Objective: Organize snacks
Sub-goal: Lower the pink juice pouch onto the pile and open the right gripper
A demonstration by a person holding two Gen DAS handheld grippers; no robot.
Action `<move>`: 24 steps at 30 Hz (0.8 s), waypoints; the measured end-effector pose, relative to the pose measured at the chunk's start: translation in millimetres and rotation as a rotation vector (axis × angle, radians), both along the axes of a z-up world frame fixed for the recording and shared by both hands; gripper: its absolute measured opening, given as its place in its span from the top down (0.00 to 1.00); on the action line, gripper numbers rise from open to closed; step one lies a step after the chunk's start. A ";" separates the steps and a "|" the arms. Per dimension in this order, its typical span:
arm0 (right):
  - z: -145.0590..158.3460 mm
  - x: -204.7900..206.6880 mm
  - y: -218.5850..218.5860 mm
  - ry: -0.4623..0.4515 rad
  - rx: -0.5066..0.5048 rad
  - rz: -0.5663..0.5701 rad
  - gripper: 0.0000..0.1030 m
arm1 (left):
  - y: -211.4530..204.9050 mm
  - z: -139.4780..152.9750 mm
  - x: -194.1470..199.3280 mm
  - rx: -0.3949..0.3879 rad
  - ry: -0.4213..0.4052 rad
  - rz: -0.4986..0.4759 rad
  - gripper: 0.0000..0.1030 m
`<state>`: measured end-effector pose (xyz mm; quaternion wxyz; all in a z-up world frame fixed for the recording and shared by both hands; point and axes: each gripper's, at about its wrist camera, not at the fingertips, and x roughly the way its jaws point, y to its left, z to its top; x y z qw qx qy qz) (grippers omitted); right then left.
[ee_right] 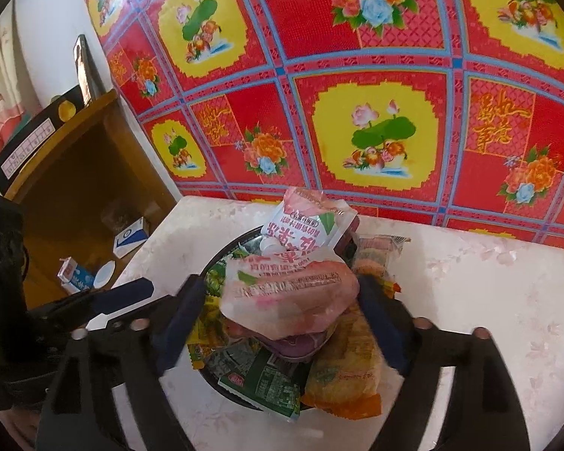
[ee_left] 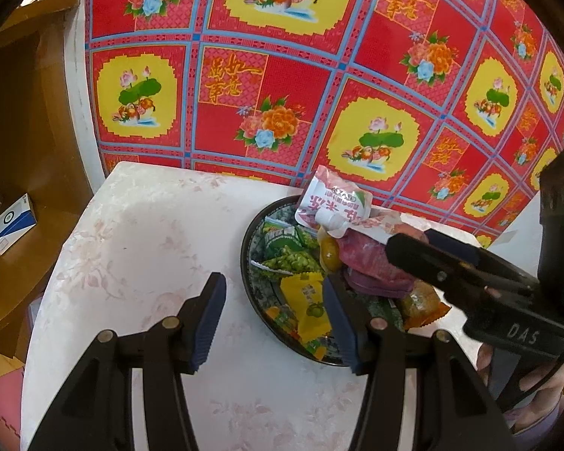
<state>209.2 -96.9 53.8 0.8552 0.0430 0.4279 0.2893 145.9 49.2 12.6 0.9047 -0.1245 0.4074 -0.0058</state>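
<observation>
Right tongs (ee_right: pixel 278 315): pitched down over the snack heap, jaws spread either side of a pink-and-white plastic pouch (ee_right: pixel 289 293); motion blur hides whether the pads touch it.
Left tongs (ee_left: pixel 274 323): angled down, jaws apart and empty, one blue ribbed pad (ee_left: pixel 336 323) over the plate's near rim, the other over bare cloth.
Snacks: piled on a round dark patterned plate (ee_left: pixel 246 263); yellow packet (ee_left: pixel 308 312), green packets (ee_left: pixel 289 251), orange bag (ee_right: pixel 342 376).
Bench (ee_left: pixel 139 233): pale floral cloth, plate at the back near the red-and-yellow flowered wall covering (ee_left: pixel 319 75).
Left of bench: brown wooden shelf (ee_right: pixel 75 173).
</observation>
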 end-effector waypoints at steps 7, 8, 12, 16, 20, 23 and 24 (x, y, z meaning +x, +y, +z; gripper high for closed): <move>12.1 -9.0 -9.9 -0.024 0.014 -0.016 0.17 | -4.2 5.6 -6.2 0.003 -0.005 -0.009 0.45; 14.2 -11.5 -11.0 -0.027 0.015 -0.015 0.17 | -5.1 6.5 -7.1 0.004 -0.006 -0.010 0.45; 23.6 -24.5 -15.1 -0.042 0.012 -0.020 0.17 | -9.7 10.8 -11.5 0.008 -0.007 -0.018 0.45; 31.8 -39.2 -20.0 -0.048 0.006 -0.035 0.17 | -16.0 15.1 -18.1 0.009 -0.007 -0.029 0.45; 34.9 -53.3 -27.3 -0.052 -0.001 -0.063 0.17 | -22.8 16.6 -24.6 0.012 0.000 -0.040 0.45; 33.5 -62.1 -32.6 -0.048 -0.013 -0.085 0.17 | -27.3 16.0 -28.6 0.027 0.005 -0.042 0.45; 32.6 -64.9 -34.6 -0.049 -0.020 -0.092 0.17 | -29.3 15.6 -30.1 0.038 0.005 -0.042 0.45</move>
